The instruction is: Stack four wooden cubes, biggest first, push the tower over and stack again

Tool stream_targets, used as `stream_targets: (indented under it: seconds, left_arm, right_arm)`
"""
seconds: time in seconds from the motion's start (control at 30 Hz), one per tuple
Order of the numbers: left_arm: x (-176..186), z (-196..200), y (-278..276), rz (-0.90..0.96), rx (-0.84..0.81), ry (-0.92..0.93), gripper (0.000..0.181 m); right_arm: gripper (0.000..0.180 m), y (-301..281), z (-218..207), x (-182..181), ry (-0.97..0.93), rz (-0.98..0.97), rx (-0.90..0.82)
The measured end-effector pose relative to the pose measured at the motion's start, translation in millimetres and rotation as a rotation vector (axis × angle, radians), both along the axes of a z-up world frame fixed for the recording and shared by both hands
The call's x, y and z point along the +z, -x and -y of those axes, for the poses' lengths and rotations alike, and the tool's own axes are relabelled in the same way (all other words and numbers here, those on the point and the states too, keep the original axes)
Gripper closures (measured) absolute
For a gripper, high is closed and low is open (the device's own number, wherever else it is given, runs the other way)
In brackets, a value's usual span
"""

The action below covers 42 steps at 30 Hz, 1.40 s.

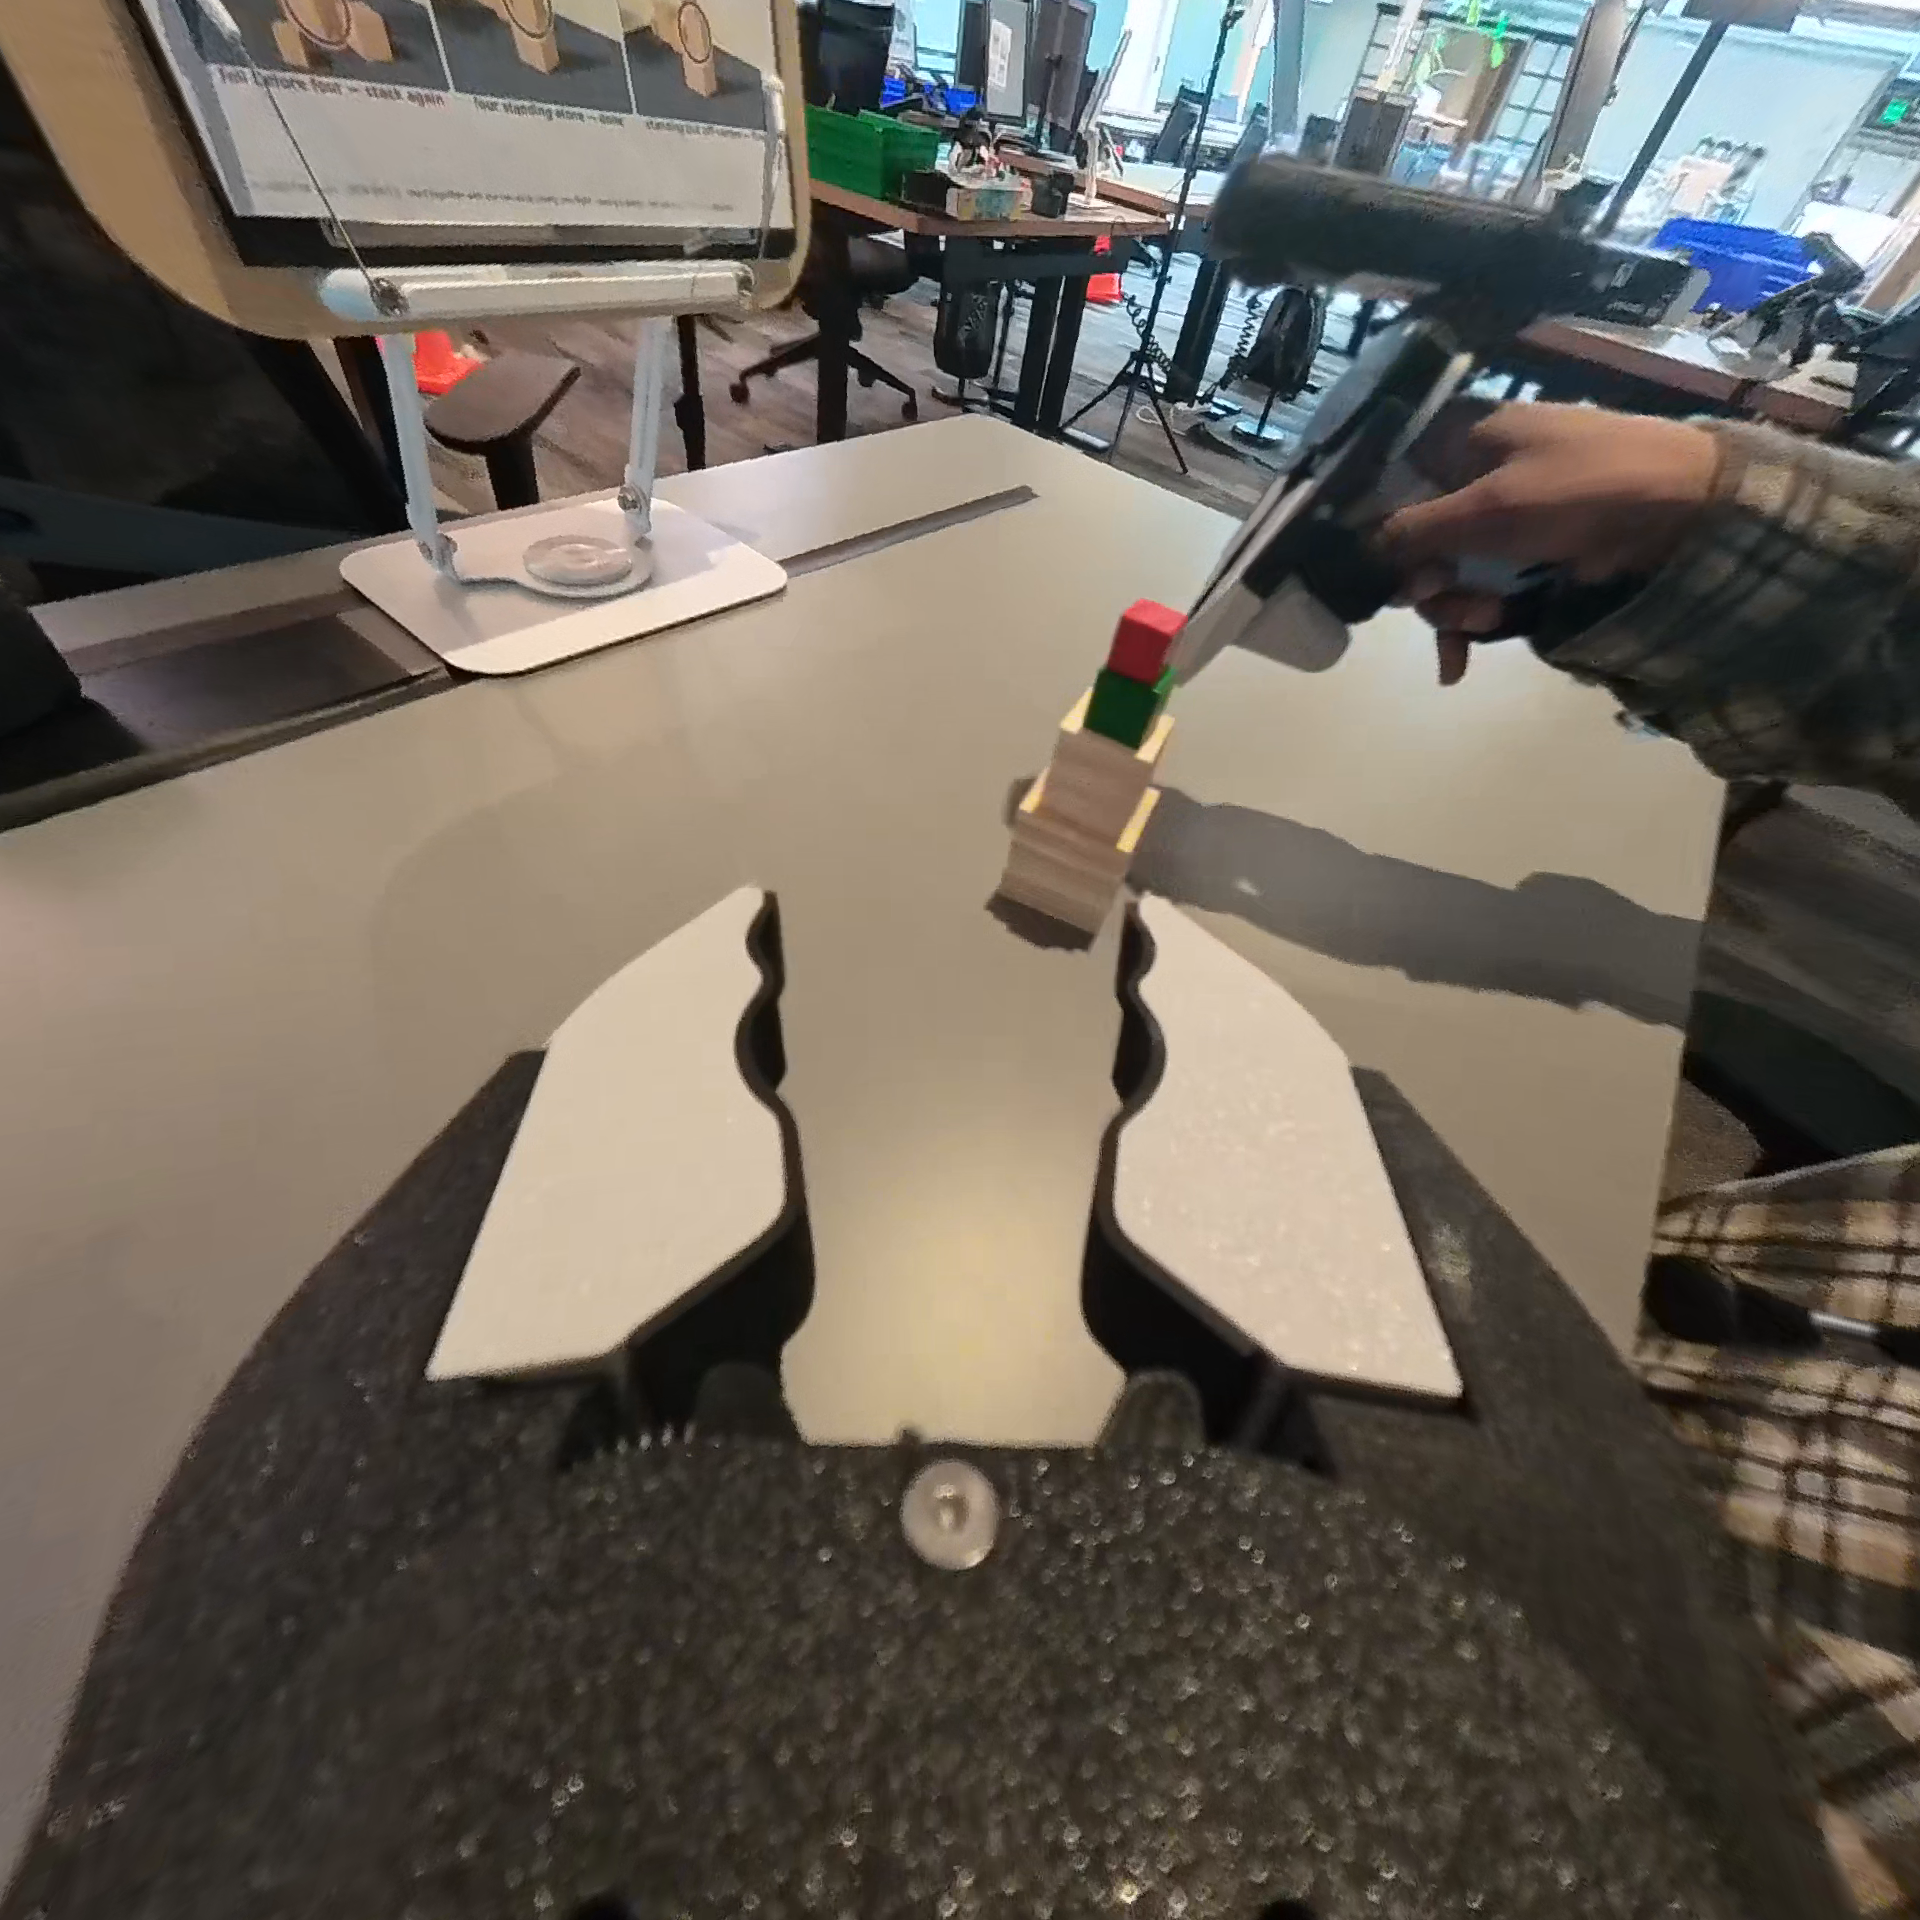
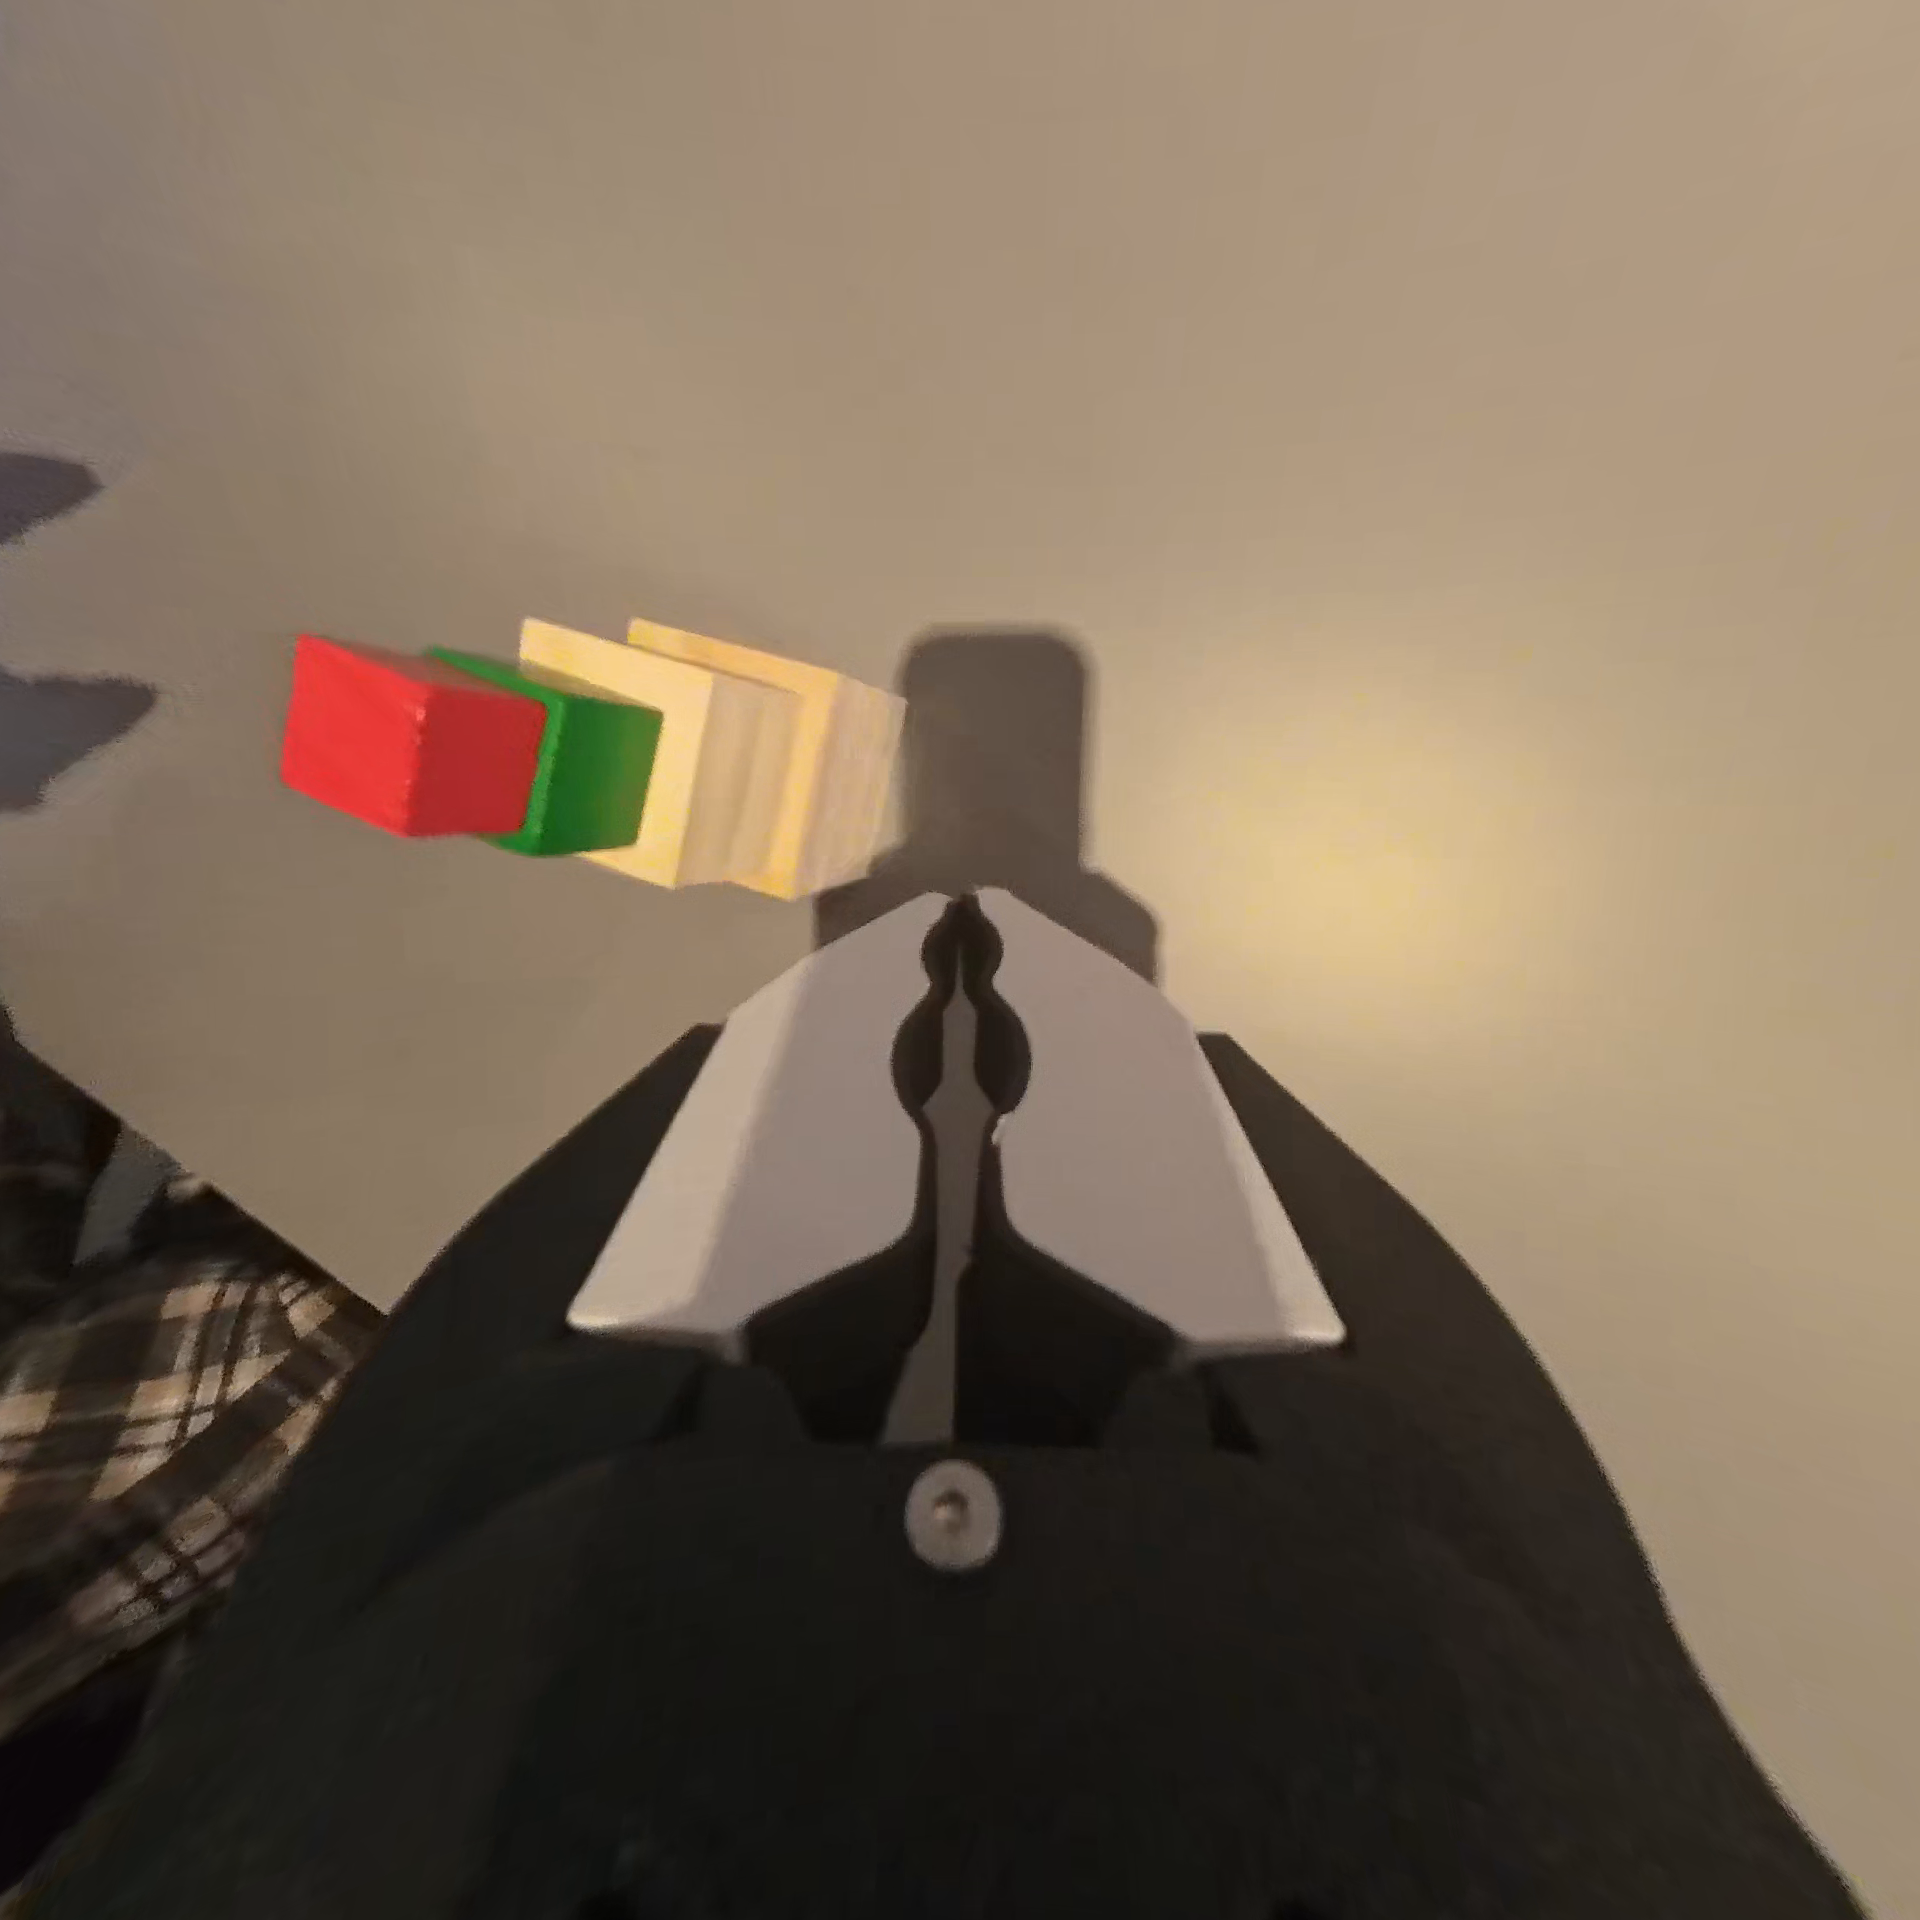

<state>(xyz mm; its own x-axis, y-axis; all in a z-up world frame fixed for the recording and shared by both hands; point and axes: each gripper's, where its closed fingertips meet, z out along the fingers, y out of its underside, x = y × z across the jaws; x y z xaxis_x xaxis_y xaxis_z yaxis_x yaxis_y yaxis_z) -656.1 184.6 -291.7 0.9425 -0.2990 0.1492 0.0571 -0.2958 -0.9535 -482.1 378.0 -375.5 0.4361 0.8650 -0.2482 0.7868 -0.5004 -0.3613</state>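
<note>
All four cubes are up, red cube (image 1: pixel 1148 641) topmost; right gripper (image 1: pixel 1184 665), fingers pinched together empty, touches its 3 o'clock side, so toppling and restacking remain. Left gripper (image 1: pixel 951 940) spread wide, idle.

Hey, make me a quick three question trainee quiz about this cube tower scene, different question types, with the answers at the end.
1. True or false: the left tongs are shut on a cube.
2. Which cube tops the tower? A) red cube B) green cube C) a pale wooden cube
3. Fill in: the right tongs are closed, with their tip beside the ____ of the tower.

Key: 1 false, they are open and empty; 2 A; 3 top.
</note>
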Motion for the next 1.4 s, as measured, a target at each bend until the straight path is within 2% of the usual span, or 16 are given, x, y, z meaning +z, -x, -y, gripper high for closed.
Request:
stream_targets:
  seconds: [0.23, 0.47, 0.7, 0.83, 0.93, 1.03, 1.2, 1.4]
  left_arm:
    - [0.1, 16.2, -10.5, 0.003, -0.025, -0.013, 0.119]
    - [-3.7, 12.7, -9.1, 0.016, -0.043, -0.004, 0.119]
    - [-6.2, 9.5, -11.1, 0.001, -0.075, -0.003, 0.119]
    - [-8.7, 1.0, -16.7, -0.021, -0.104, 0.000, 0.118]
    - [-8.4, -7.6, -19.6, -0.039, -0.123, 0.001, 0.118]
    - [-2.7, -20.2, -17.9, -0.060, -0.138, -0.009, 0.118]
    - [5.6, -55.6, 2.1, -0.162, -0.152, -0.025, 0.118]
    - [-2.1, -75.1, 15.1, -0.182, -0.167, -0.067, 0.119]
  right_arm:
    - [0.180, 35.8, 32.0, -13.9, 0.059, 0.027, 0.051]
    - [0.180, 72.9, 57.2, 4.6, 0.069, -0.026, 0.155]
    - [0.180, 51.4, 47.7, 35.8, 0.035, -0.196, 0.268]
    - [0.151, 25.4, 38.8, 51.6, -0.048, -0.359, 0.411]
    - [0.106, 8.5, 35.7, 50.6, -0.181, -0.406, 0.615]
    - [0.092, 4.2, 34.2, 44.8, -0.321, -0.377, 0.802]
    - [0.087, 16.8, 38.4, 21.0, -0.375, -0.188, 1.061]
    - [0.088, 42.8, 41.5, -7.4, -0.314, -0.040, 1.193]
